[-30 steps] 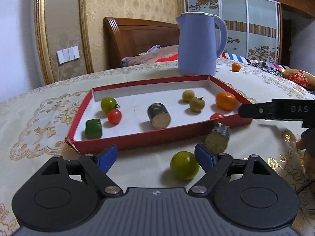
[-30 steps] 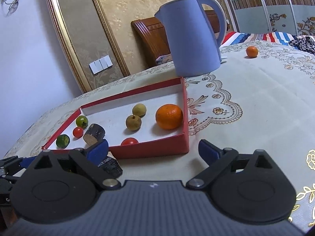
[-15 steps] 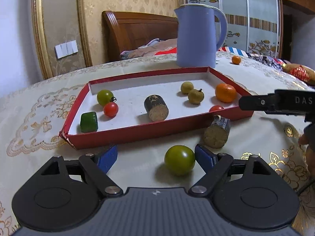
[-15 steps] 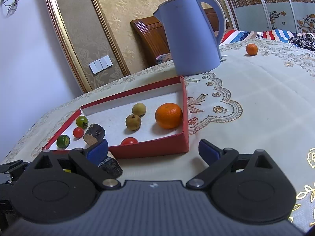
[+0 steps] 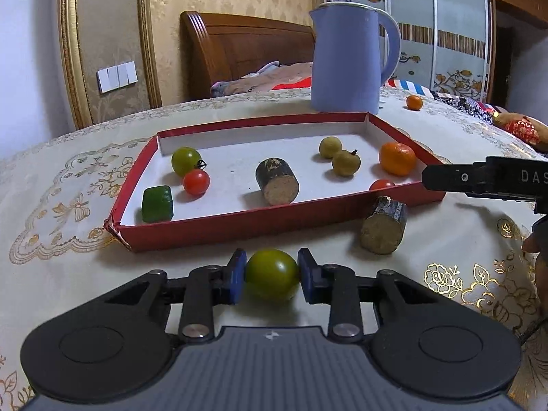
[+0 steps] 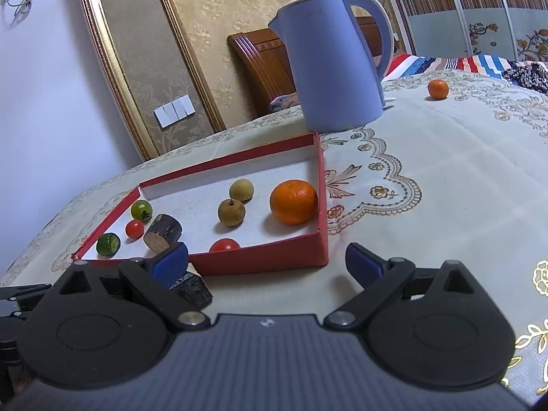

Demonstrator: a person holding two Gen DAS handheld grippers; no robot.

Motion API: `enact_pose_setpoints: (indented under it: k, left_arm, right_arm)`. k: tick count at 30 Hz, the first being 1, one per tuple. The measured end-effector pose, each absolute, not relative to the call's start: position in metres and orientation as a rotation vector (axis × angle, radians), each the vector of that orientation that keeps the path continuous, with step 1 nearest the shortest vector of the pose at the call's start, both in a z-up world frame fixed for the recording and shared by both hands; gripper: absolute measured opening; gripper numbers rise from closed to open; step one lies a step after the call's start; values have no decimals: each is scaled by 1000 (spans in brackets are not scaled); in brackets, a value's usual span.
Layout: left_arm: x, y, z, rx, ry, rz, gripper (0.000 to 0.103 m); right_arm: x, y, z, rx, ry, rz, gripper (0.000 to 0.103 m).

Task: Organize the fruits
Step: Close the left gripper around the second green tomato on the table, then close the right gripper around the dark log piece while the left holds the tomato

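A green tomato (image 5: 270,282) lies on the tablecloth just in front of the red tray (image 5: 219,223). My left gripper (image 5: 271,268) is closing, and both blue pads touch the tomato's sides. Inside the tray are another green tomato (image 5: 186,161), a red cherry tomato (image 5: 196,182), a green block (image 5: 157,203), a dark cylinder (image 5: 277,185), two brownish longans (image 5: 346,162), an orange (image 5: 397,158) and a second red tomato (image 5: 382,184). My right gripper (image 6: 265,261) stands open and empty near the tray's front right corner (image 6: 318,250).
A second dark cylinder (image 5: 383,229) lies outside the tray, by my right gripper's left finger (image 6: 169,260). A blue kettle (image 5: 346,61) stands behind the tray. A small orange (image 6: 437,89) sits far back on the cloth. A bed headboard is beyond the table.
My left gripper slid forward until the green tomato was between its fingers, then its jaws closed onto it. The right gripper kept still.
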State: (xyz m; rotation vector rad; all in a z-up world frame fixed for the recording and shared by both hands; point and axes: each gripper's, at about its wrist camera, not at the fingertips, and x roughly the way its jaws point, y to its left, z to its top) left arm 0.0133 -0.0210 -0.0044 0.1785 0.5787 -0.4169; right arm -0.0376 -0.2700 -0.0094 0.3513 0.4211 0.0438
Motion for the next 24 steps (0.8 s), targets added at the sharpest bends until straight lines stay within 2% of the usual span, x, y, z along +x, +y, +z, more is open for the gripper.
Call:
enact_pose_setpoints:
  k: [12,15,20,24]
  left_arm:
    - [38,15,-2,14,611,-240,32]
    - [39,17,-1,6,613,-240,32]
    - [39,15,-2,27,607,-236,32]
    - [38,16,-2,22,610,-234,33]
  right_arm:
    - [-41,-260,-5,292,395,83,98]
    - [-39,-246,-3,212,426,111,95]
    - [-41,-220,0,74,448,190,84]
    - [-34,-214,-2,64,509,241,69]
